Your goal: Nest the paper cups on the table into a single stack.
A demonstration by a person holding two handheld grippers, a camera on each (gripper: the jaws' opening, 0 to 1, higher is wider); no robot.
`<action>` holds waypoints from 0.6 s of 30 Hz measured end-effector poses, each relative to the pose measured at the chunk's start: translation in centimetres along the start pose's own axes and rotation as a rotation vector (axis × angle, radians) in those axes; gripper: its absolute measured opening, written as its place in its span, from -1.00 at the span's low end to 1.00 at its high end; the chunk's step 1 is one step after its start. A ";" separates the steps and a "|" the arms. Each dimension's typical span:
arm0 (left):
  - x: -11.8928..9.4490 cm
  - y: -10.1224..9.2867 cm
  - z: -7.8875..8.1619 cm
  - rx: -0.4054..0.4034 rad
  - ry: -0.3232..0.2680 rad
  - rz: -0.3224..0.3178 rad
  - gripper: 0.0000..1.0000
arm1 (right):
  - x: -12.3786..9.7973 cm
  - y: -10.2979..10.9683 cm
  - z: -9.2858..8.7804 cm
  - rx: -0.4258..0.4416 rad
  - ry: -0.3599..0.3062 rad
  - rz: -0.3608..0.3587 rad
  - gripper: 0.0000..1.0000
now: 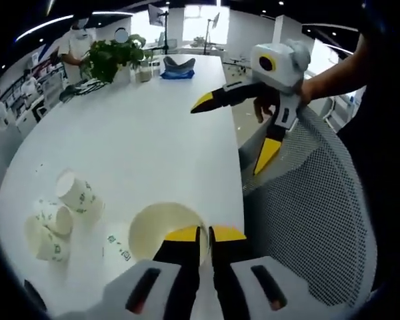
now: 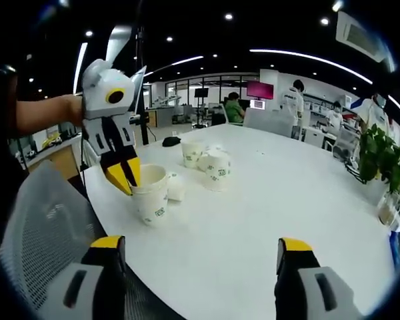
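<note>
I saw the white table (image 2: pixel 267 220) and a mesh chair (image 1: pixel 320 220) at its edge. My left gripper (image 1: pixel 204 235) pinched the rim of a paper cup (image 2: pixel 151 193) at 9 o'clock in the right gripper view; three loose cups (image 2: pixel 207 159) sat beyond at 11. My right gripper (image 2: pixel 200 252) hung spread wide.

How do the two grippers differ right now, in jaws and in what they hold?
The left gripper has its jaws pinched shut on the rim of a paper cup; the right gripper has its jaws spread wide and holds nothing. The left sits down at the white table; the right is raised off it. Both have yellow-tipped black jaws.
</note>
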State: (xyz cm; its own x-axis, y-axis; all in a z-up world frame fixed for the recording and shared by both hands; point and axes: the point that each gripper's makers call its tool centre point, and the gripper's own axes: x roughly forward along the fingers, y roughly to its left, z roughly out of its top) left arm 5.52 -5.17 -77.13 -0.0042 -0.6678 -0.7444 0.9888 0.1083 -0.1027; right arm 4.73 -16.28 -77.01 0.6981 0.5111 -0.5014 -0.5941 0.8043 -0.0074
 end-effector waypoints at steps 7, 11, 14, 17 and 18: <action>0.6 0.2 -0.8 -0.028 -0.002 -0.017 -0.95 | 0.0 -0.1 -0.1 0.000 0.003 -0.004 0.90; 0.8 0.2 -0.8 -0.043 -0.005 -0.020 -0.95 | 0.0 -0.2 -0.2 -0.001 0.005 -0.005 0.89; 0.9 0.3 -0.8 -0.054 -0.006 -0.021 -0.95 | 0.0 -0.2 -0.2 -0.001 0.005 -0.004 0.89; 1.1 0.4 -0.8 -0.077 -0.010 -0.021 -0.94 | 0.0 -0.2 -0.2 -0.002 0.006 -0.003 0.89; 1.1 0.5 -0.8 -0.082 -0.010 -0.023 -0.93 | 0.0 -0.2 -0.3 -0.002 0.006 -0.003 0.89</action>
State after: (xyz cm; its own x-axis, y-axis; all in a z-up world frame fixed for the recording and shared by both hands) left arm 5.92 -5.21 -78.54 -0.0246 -0.6779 -0.7348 0.9730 0.1526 -0.1734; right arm 4.78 -16.52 -77.26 0.6976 0.5065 -0.5068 -0.5927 0.8053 -0.0111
